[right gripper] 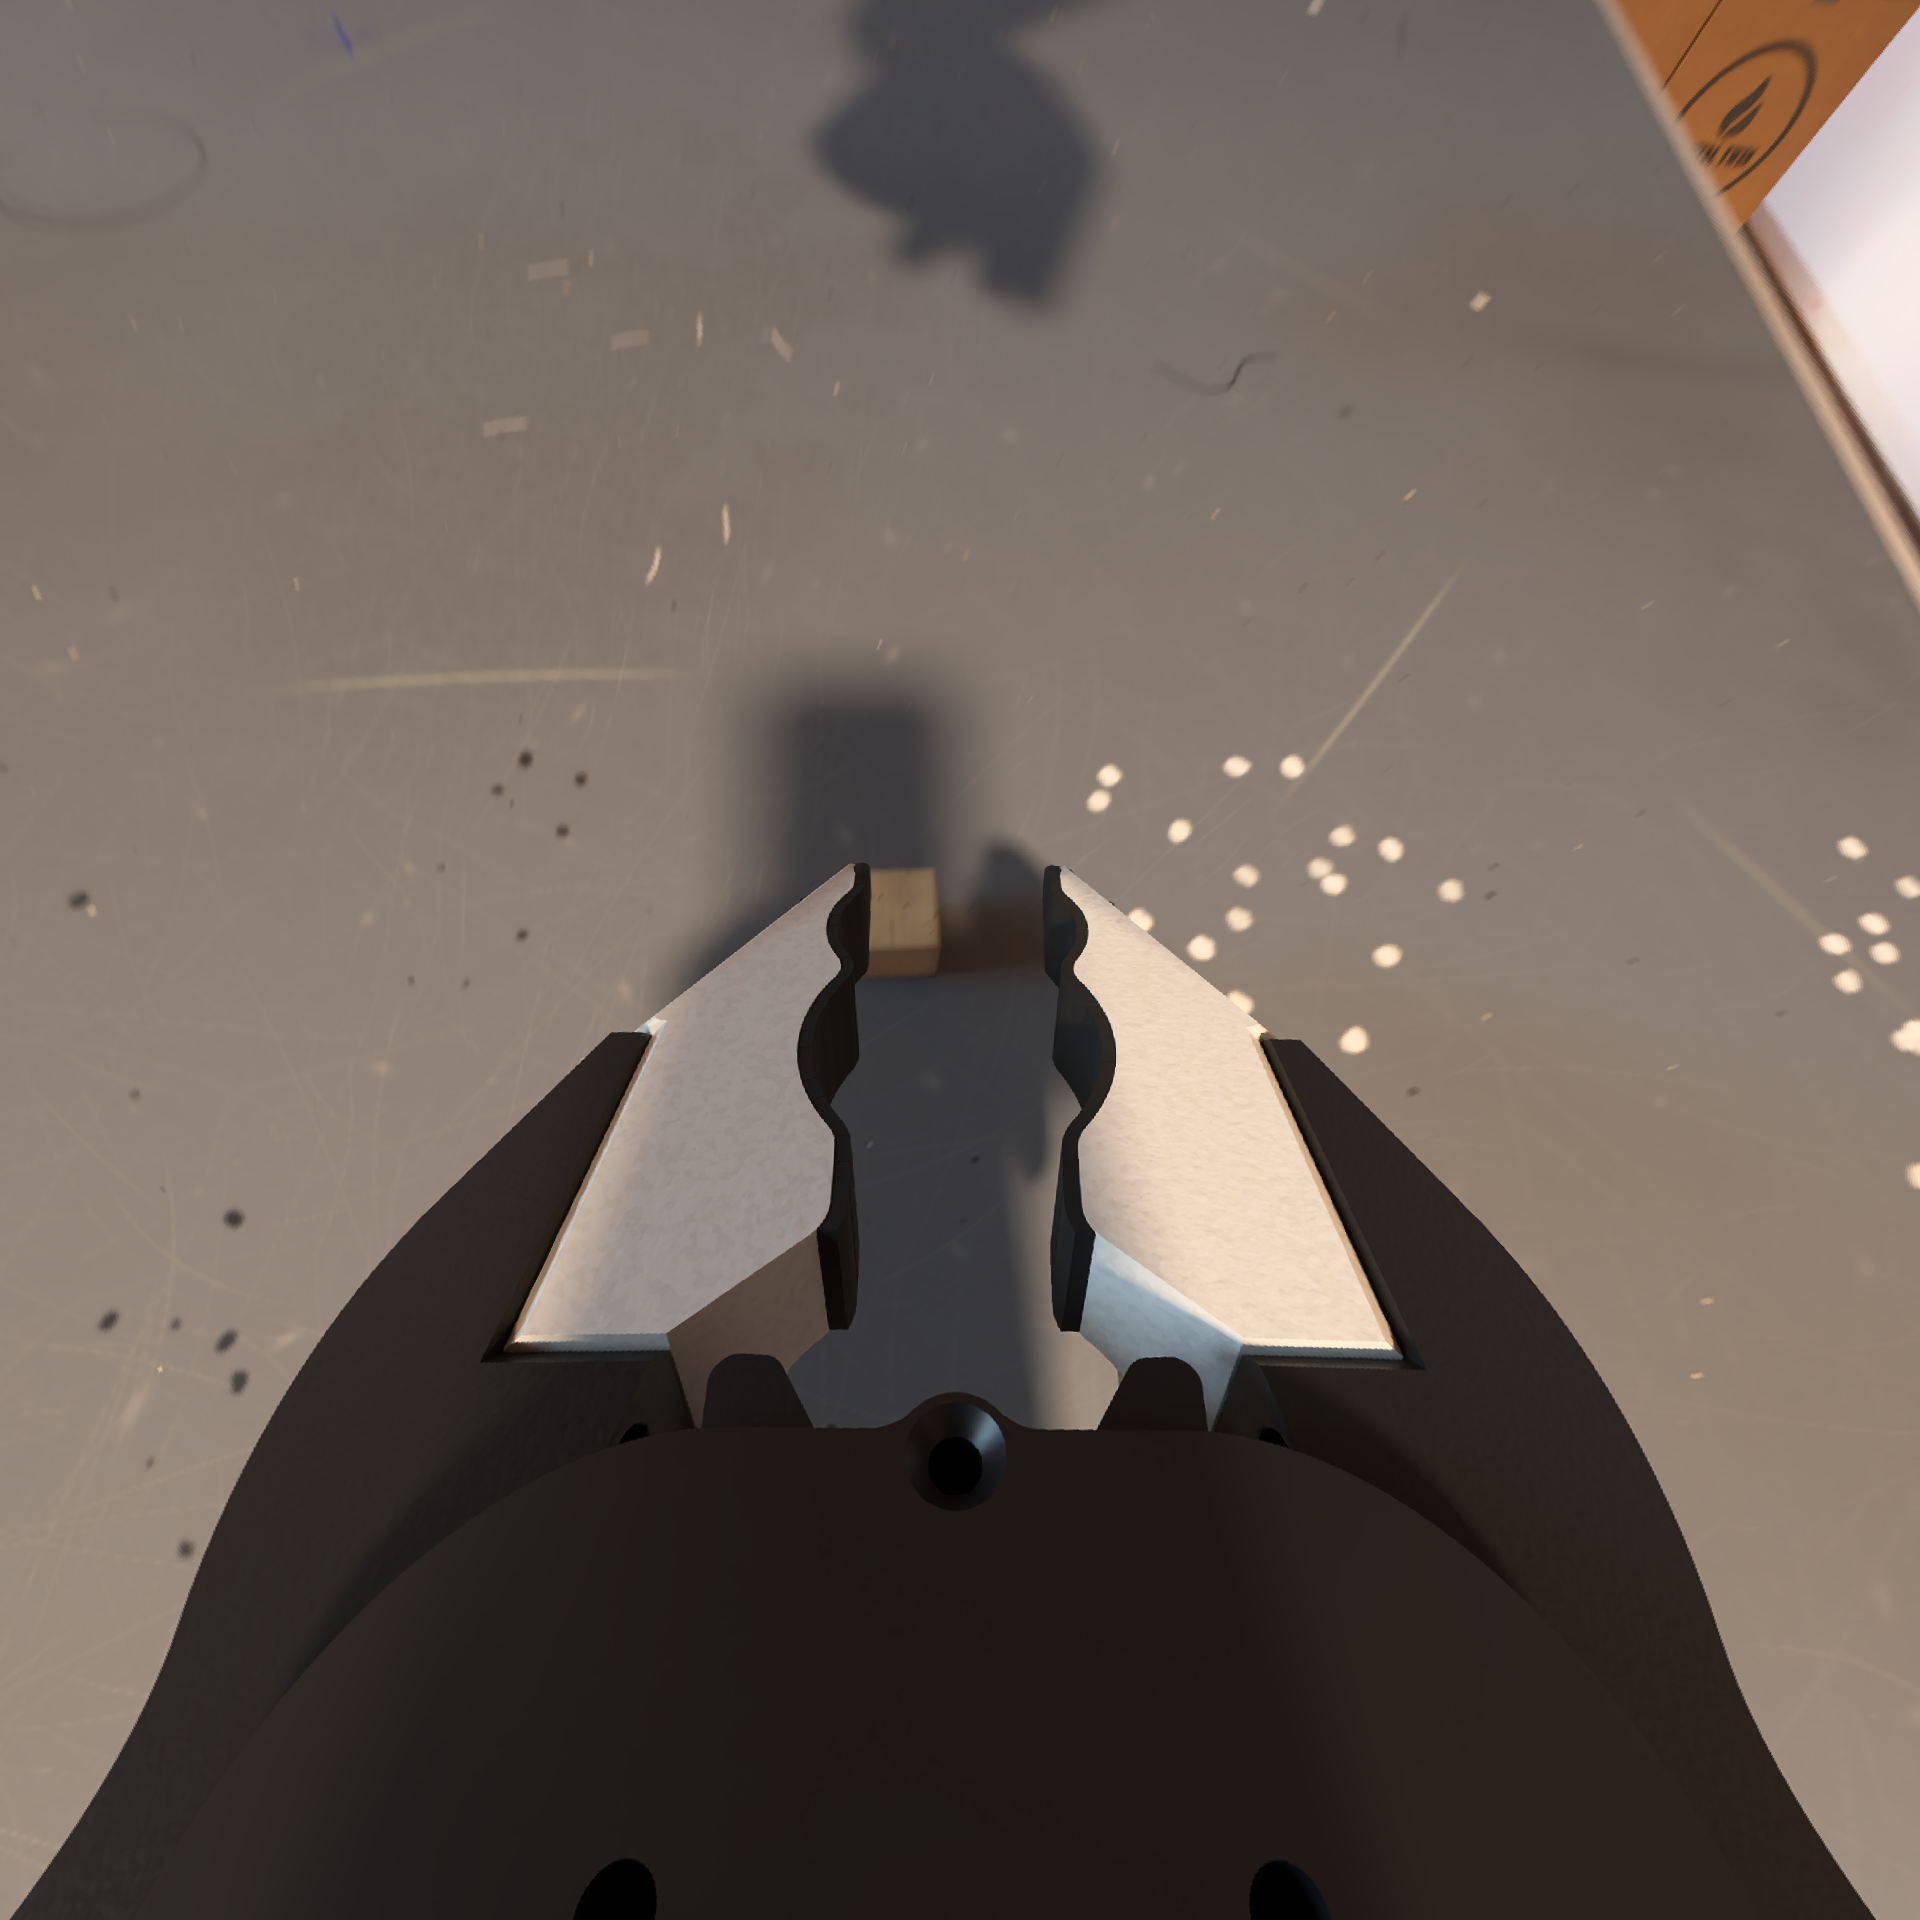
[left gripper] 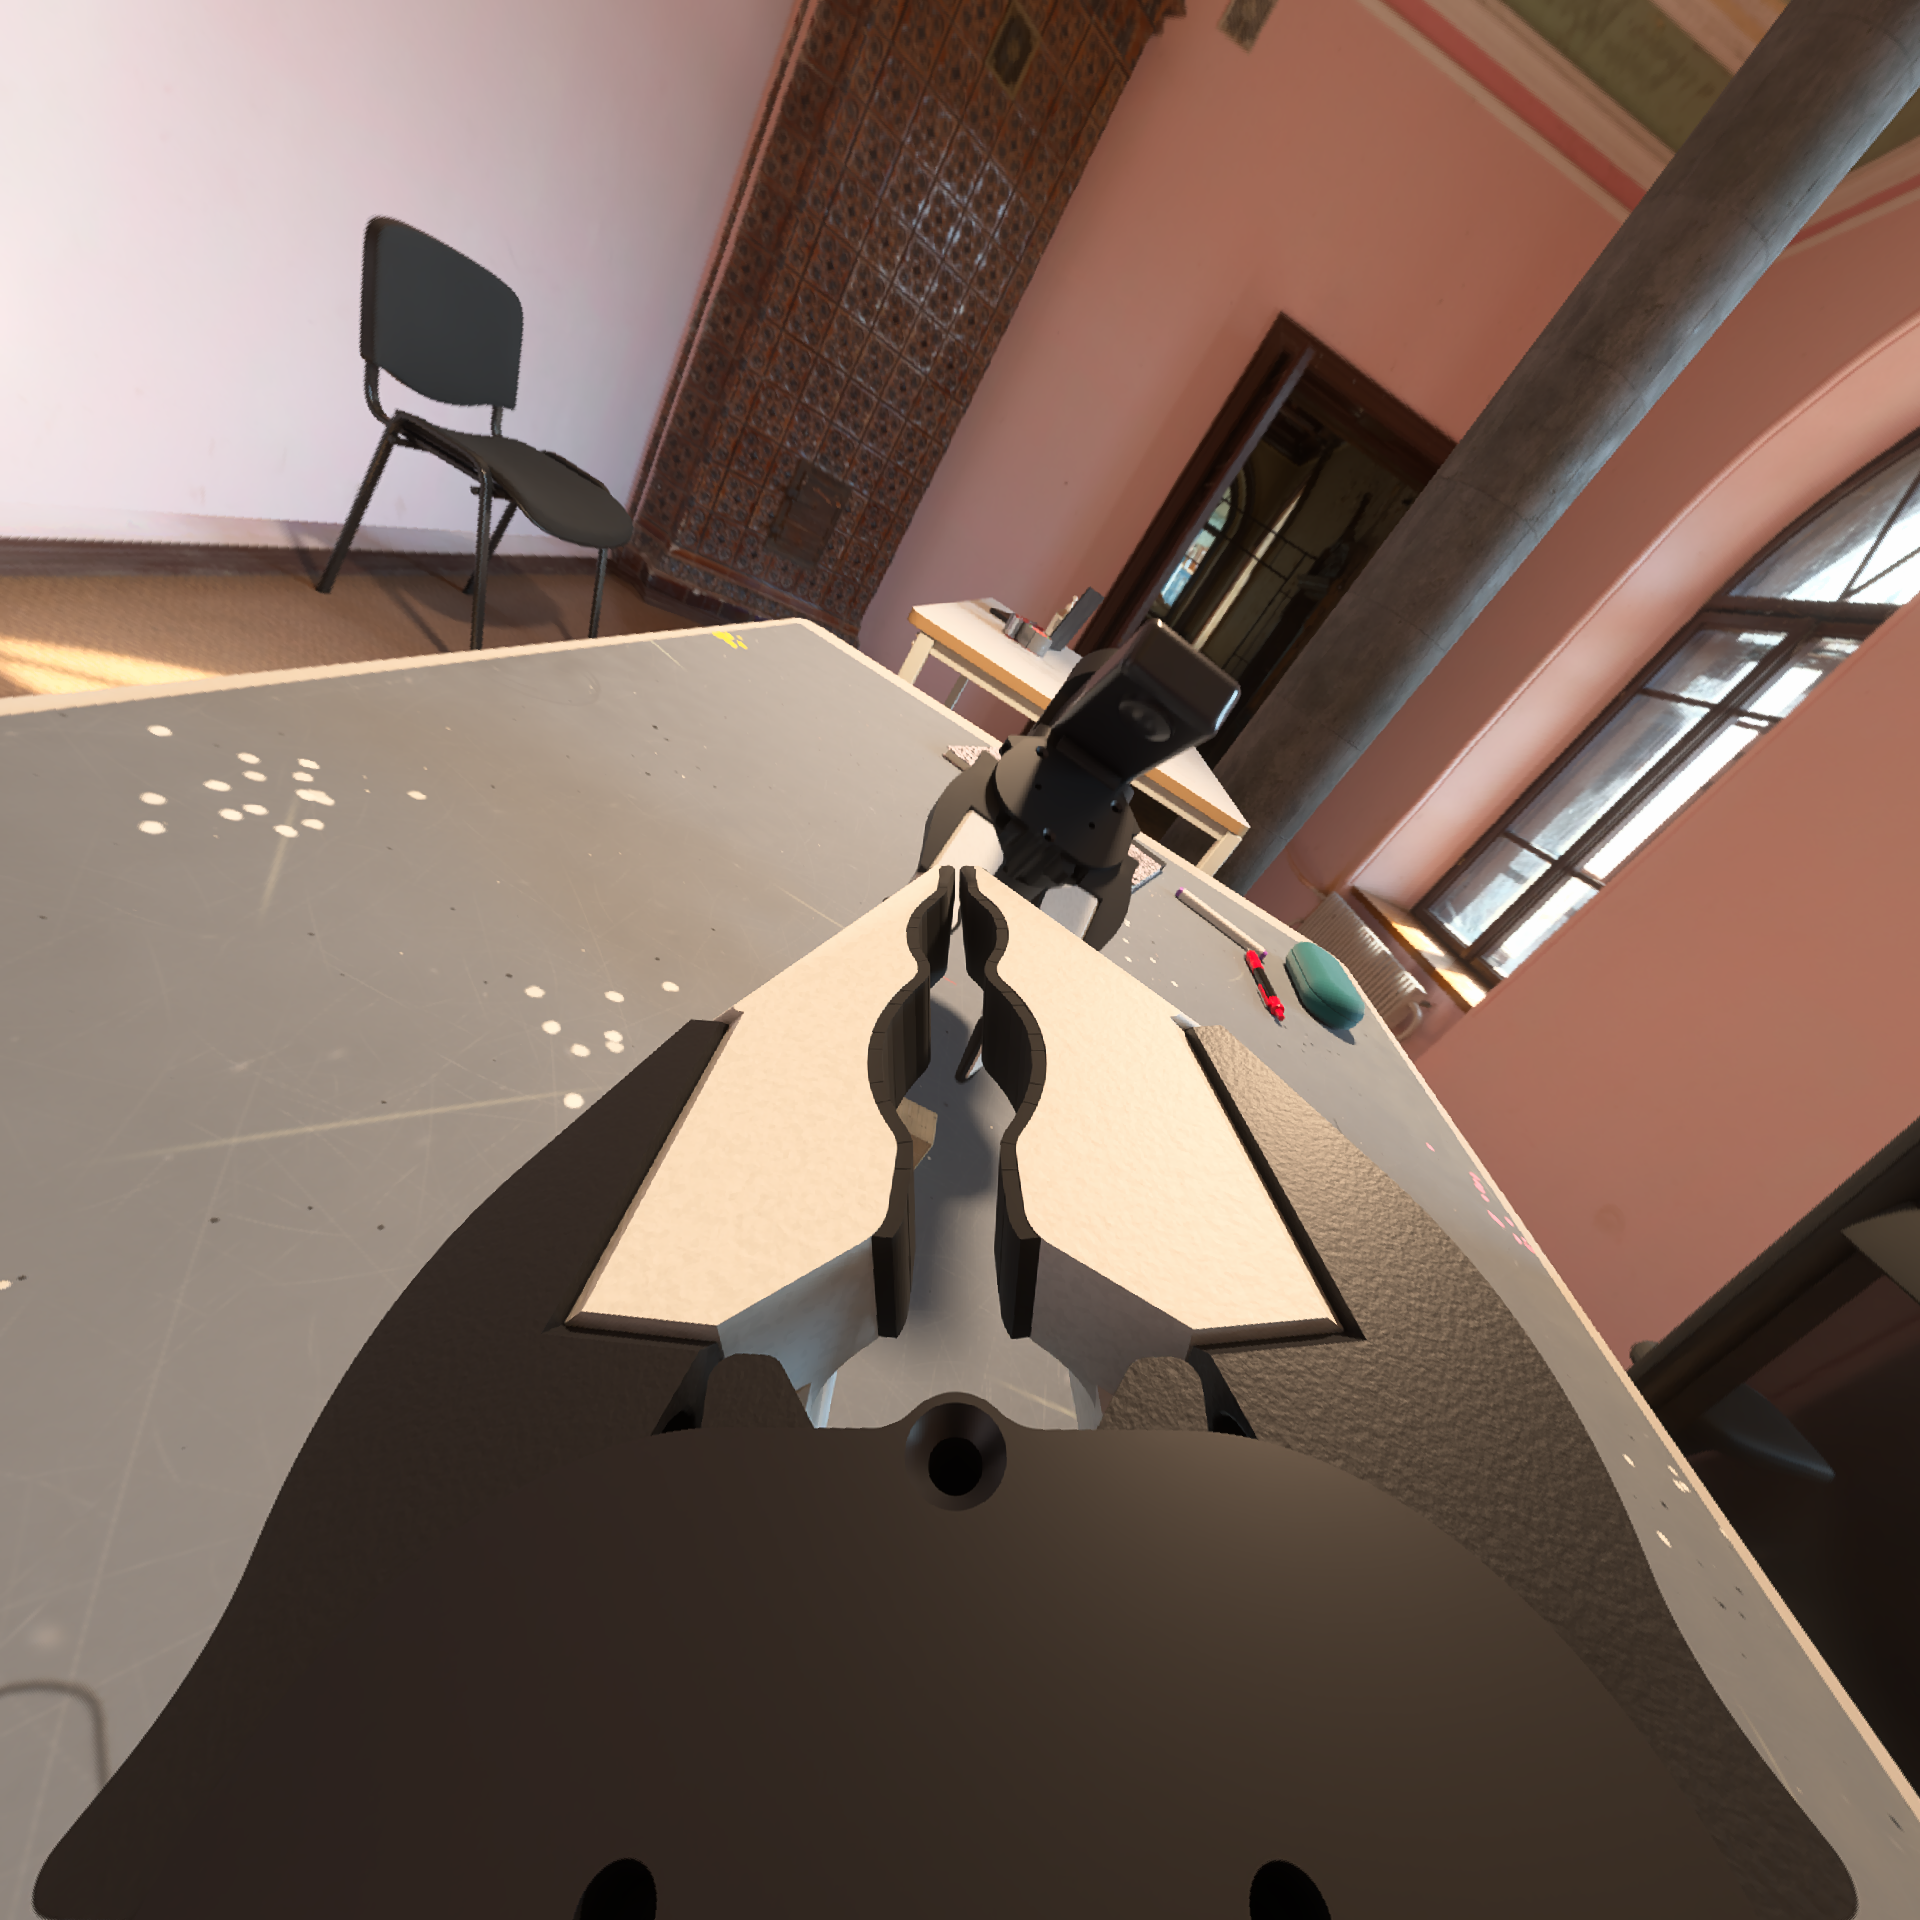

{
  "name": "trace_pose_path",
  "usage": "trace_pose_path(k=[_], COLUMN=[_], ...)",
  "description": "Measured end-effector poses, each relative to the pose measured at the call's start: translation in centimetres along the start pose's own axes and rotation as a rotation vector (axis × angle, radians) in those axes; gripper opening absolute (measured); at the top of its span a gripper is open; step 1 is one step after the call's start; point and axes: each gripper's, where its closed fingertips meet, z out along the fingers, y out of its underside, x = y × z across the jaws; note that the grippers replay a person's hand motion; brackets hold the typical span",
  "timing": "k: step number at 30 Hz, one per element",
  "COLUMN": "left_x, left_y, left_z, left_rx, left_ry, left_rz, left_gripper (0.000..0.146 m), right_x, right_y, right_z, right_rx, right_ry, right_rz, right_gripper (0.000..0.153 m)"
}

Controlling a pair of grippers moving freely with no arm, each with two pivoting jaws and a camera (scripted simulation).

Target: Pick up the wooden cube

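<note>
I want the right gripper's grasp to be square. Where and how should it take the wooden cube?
Grip the wooden cube across its two opposite flat side faces, coming from above. It sits flat on the table, beside the left fingertip of the open right gripper, so shift left to centre it first.

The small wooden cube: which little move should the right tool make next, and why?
Probably shift slightly toward its own left finger. The open right tool points down at the grey table, but the small wooden cube sits against that left finger, off centre.

The right gripper [right gripper: 954, 883] hangs parted above the grey table [right gripper: 416, 727], wooden cube [right gripper: 902, 921] beside its left fingertip.
</note>
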Motion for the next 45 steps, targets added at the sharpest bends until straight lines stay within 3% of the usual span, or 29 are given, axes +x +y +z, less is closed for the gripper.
trace_pose_path(k=[10, 14, 19, 26, 32, 35, 40, 45], left_x=[0.3, 0.4, 0.4, 0.5, 0.4, 0.4, 1.4, 1.8], left_y=[1.2, 1.5, 2.0, 2.5, 3.4, 3.9, 1.9, 0.9], left_z=[1.0, 1.2, 1.5, 1.8, 2.2, 2.3, 1.7, 1.2], left_rx=[-0.051, -0.06, -0.08, -0.102, -0.162, -0.204, -0.128, -0.064], left_ry=[0.007, 0.013, 0.01, 0.018, -0.006, -0.032, -0.038, -0.011], left_rz=[0.018, 0.016, 0.017, 0.017, 0.074, 0.149, 0.256, 0.259], left_gripper=[0.001, 0.001, 0.001, 0.001, 0.001, 0.001, 0.001, 0.001], right_x=[-1.5, -1.0, -1.2, -1.6, -1.7, -0.5, 2.3, 2.7], right_y=[2.4, 2.9, 2.2, 2.7, 2.2, -0.8, -10.0, -15.4], right_z=[1.8, 2.2, 2.9, 3.2, 3.0, 1.1, -5.8, -7.8], right_rx=[-0.086, -0.131, -0.125, -0.137, -0.133, -0.036, 0.19, 0.158], right_ry=[-0.025, -0.024, -0.129, -0.115, -0.102, -0.043, 0.052, 0.128], right_rz=[0.001, -0.076, 0.063, 0.017, -0.006, 0.027, 0.149, 0.103], right_gripper=[0.033, 0.031, 0.035, 0.02, 0.02, 0.02, 0.02, 0.02])
